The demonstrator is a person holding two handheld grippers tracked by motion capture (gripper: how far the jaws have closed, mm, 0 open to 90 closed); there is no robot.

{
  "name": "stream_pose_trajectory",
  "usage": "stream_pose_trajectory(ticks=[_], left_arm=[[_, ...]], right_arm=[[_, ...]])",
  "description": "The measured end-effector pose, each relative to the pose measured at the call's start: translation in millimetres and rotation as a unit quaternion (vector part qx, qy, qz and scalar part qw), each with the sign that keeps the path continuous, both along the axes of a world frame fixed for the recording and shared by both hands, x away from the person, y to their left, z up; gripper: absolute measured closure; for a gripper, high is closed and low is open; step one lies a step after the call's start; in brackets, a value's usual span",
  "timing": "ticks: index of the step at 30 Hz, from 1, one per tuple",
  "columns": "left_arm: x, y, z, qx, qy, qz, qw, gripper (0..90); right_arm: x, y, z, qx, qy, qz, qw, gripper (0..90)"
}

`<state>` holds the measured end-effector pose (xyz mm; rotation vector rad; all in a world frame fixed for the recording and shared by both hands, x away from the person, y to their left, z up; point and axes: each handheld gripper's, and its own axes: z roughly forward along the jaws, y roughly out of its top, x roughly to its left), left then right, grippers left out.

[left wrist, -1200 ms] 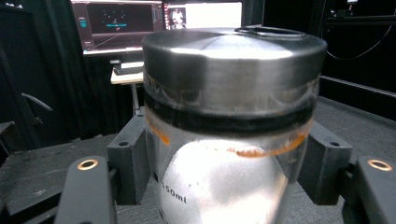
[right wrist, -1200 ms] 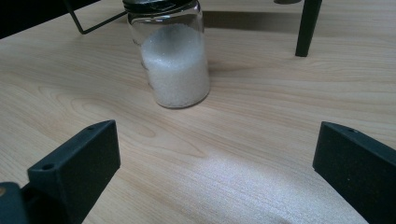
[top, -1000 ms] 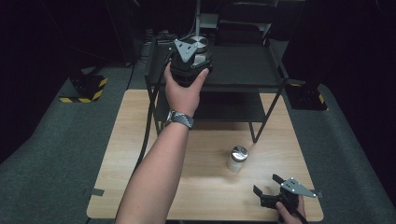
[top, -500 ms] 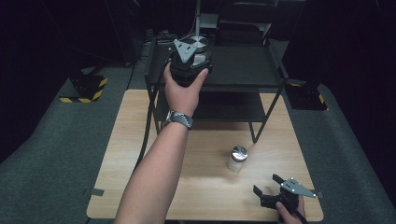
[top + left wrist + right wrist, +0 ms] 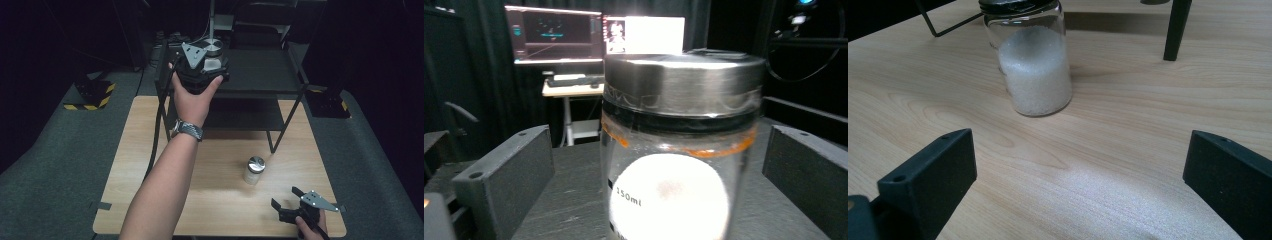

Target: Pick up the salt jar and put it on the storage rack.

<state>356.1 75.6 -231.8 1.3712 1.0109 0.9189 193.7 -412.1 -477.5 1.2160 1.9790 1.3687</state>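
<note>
Glass jar (image 5: pixel 676 150) with a brushed metal lid stands upright on the top shelf (image 5: pixel 260 70) of the black wire rack, directly between the spread jaws of the left gripper (image 5: pixel 202 67). In the left gripper view both jaws sit clear of the glass, one on each side, so nothing is pinched. The label reads 250ml, and a white patch shows low on the glass, but I cannot tell whether that is filling or glare.

If the jar is being set down, the step looks all but done: draw the gripper straight back along its own line, level, so neither jaw clips the lid and tips it. If it is to be picked up, close evenly on the glass body below the lid band, not on the smooth lid itself, then lift clear before moving outward.

Moving right across the wooden table (image 5: pixel 135 165), a second jar (image 5: pixel 253 170) of white granules stands upright, just in front of the rack's leg. The right gripper (image 5: pixel 290 205) rests near the table's front right corner, jaws spread wide, pointed at that jar but apart from it.
</note>
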Motion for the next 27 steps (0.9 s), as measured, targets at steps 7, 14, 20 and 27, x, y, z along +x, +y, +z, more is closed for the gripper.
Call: stream_pose_trajectory(ticks=[7, 14, 20, 27], left_arm=[[-16.7, 12.0, -7.3, 0.001, -0.012, -0.011, 0.9999, 0.5], [-36.9, 24.2, -15.1, -0.001, -0.022, -0.018, 0.9996, 0.5], [-59.6, 38.1, -30.1, 0.004, -0.034, -0.027, 0.9991, 0.5], [-78.6, 48.7, -45.4, 0.005, -0.043, -0.032, 0.9985, 0.5]], right_arm=[[0.0, 0.4, 0.1, -0.002, -0.001, 0.000, 1.0000, 0.4], [-0.4, 1.0, 0.1, -0.002, -0.001, 0.000, 1.0000, 0.4], [-1.0, 1.6, 0.1, -0.005, -0.003, 0.000, 1.0000, 0.4], [-1.4, 3.5, 0.8, -0.011, -0.004, 0.002, 0.9999, 0.4]])
